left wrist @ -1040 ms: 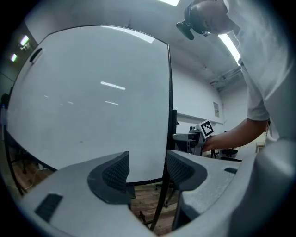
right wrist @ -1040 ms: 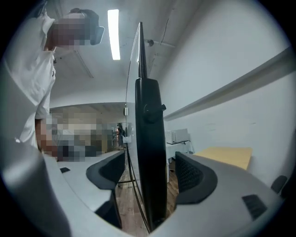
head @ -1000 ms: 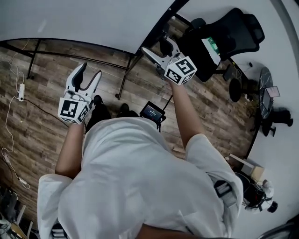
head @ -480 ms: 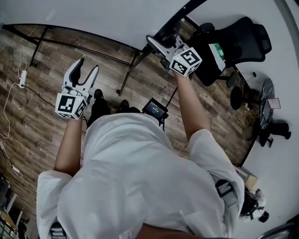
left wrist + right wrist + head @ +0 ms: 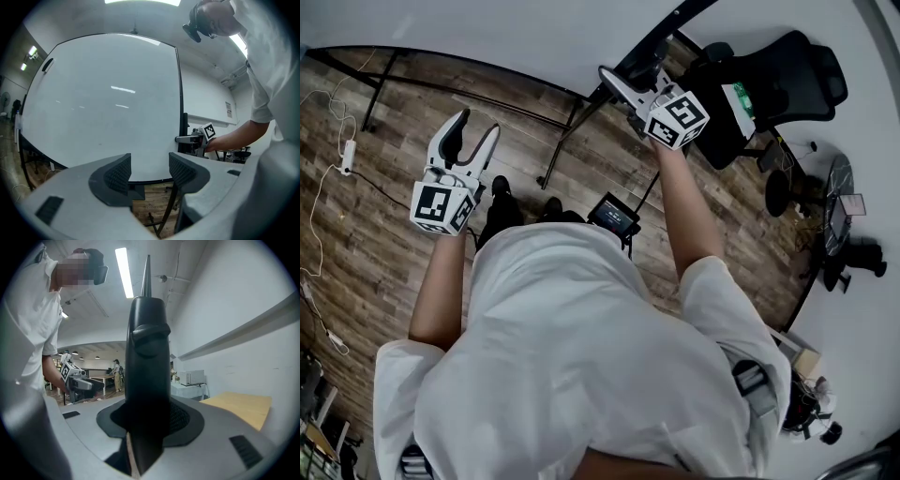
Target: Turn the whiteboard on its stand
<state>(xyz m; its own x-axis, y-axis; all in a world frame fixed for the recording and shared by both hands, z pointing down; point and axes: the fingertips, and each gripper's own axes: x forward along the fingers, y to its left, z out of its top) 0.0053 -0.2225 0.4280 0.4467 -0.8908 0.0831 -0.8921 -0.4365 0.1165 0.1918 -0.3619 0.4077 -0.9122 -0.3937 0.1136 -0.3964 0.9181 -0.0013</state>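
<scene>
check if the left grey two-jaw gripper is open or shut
Open. The left grey two-jaw gripper shows its dark ribbed pads apart, nothing between them; the large white whiteboard stands beyond.

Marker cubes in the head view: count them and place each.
2. One on the left claw, over the floor; one on the right claw, closing around the whiteboard's frame.

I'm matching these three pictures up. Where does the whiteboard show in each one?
Head view: the whiteboard fills the top, white with black edges.
Left gripper view: it fills left and centre, beyond the left gripper's open tongs.
Right gripper view: only its black side edge, upright, with the right gripper's tongs closing on it.
Shared landmark: that gripper on the edge.
</scene>
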